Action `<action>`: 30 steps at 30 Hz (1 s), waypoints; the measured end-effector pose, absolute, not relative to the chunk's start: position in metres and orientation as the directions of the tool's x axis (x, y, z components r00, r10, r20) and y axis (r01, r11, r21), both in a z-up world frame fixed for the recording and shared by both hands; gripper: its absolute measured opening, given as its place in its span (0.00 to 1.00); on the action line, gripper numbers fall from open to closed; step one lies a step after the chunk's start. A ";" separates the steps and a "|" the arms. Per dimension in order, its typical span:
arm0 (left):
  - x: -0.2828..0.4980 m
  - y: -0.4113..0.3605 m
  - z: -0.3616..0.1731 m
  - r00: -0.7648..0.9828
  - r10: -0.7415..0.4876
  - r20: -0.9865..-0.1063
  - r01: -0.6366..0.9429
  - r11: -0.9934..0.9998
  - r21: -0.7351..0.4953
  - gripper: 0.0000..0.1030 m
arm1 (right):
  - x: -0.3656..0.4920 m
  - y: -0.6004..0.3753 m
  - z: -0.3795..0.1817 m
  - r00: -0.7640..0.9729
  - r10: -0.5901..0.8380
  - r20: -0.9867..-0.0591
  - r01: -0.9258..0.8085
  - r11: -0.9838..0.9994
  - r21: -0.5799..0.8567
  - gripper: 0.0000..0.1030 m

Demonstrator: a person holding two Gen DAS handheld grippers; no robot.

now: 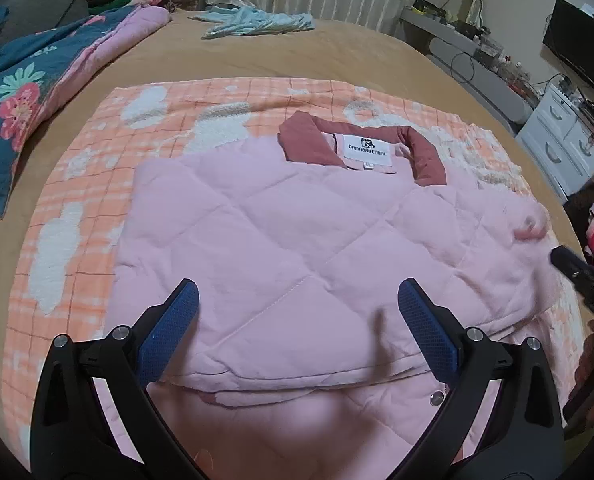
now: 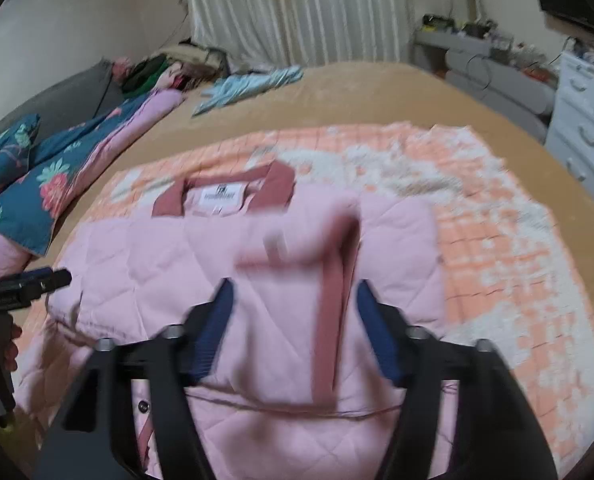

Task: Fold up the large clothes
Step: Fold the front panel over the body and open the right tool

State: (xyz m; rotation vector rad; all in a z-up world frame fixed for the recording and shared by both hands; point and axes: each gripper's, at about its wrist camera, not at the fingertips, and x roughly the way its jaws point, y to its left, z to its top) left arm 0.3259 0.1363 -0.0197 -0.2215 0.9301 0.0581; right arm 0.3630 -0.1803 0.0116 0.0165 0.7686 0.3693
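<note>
Overall, garment: a pink quilted jacket (image 1: pixel 281 232) lay flat on an orange checked blanket (image 1: pixel 97 184) spread over a tan bed (image 1: pixel 337 52).
Collar: a dusty-red collar (image 1: pixel 425 152) sat at the far end of the jacket, with a white label (image 1: pixel 364 148) inside it.
Folded part: in the right wrist view a sleeve with a dusty-red band (image 2: pixel 333 280) lay across the jacket's front, blurred.
Snap: a metal snap (image 1: pixel 436 399) showed on the near hem.
Left gripper: the left gripper (image 1: pixel 297 312) hung above the near part of the jacket, its blue-padded fingers (image 1: pixel 169 328) spread wide with nothing between them but the fabric below.
Right gripper: the right gripper (image 2: pixel 291 316) was over the folded sleeve, its fingers (image 2: pixel 217 320) parted to either side of the red band and not pressing on it; the view was blurred.
Other view of right gripper: its dark tip showed at the right edge of the left wrist view, beside the jacket.
Surroundings: a floral quilt (image 1: pixel 21 92) lay along the left side of the bed, a light blue garment (image 1: pixel 253 20) near the far edge, pale curtains (image 2: pixel 297 8) behind, and white drawers (image 2: pixel 585 128) to the right.
</note>
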 end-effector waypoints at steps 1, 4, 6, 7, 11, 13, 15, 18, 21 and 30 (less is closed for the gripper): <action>0.327 0.136 -0.021 0.594 -0.043 -0.803 -0.147 0.976 -0.161 0.91 | 0.362 -0.182 0.014 0.667 0.328 -0.669 -0.316 0.938 0.145 0.67; 0.329 0.137 -0.027 0.582 -0.040 -0.812 -0.154 0.975 -0.158 0.91 | 0.357 -0.185 0.024 0.688 0.326 -0.648 -0.315 0.939 0.138 0.70; 0.332 0.139 -0.034 0.563 -0.043 -0.825 -0.162 0.974 -0.161 0.91 | 0.355 -0.182 0.028 0.688 0.333 -0.645 -0.328 0.935 0.134 0.71; 0.333 0.142 -0.039 0.550 -0.041 -0.834 -0.171 0.972 -0.160 0.91 | 0.354 -0.178 0.030 0.687 0.337 -0.644 -0.338 0.932 0.127 0.73; 0.337 0.149 -0.060 0.510 -0.050 -0.859 -0.179 0.970 -0.163 0.91 | 0.351 -0.156 0.035 0.673 0.357 -0.648 -0.392 0.915 0.097 0.78; 0.337 0.152 -0.068 0.503 -0.054 -0.863 -0.172 0.972 -0.161 0.92 | 0.350 -0.144 0.036 0.664 0.363 -0.653 -0.417 0.905 0.079 0.81; 0.337 0.154 -0.073 0.505 -0.049 -0.862 -0.168 0.974 -0.154 0.92 | 0.349 -0.130 0.036 0.656 0.370 -0.658 -0.444 0.894 0.060 0.83; 0.338 0.155 -0.079 0.501 -0.054 -0.864 -0.163 0.974 -0.155 0.92 | 0.350 -0.111 0.033 0.645 0.376 -0.666 -0.477 0.878 0.034 0.84; 0.339 0.159 -0.082 0.501 -0.063 -0.863 -0.167 0.972 -0.168 0.92 | 0.354 -0.093 0.025 0.620 0.377 -0.688 -0.498 0.867 0.026 0.84; 0.338 0.160 -0.083 0.516 -0.060 -0.854 -0.171 0.970 -0.172 0.92 | 0.380 -0.059 -0.036 0.491 0.268 -0.829 -0.499 0.866 -0.015 0.86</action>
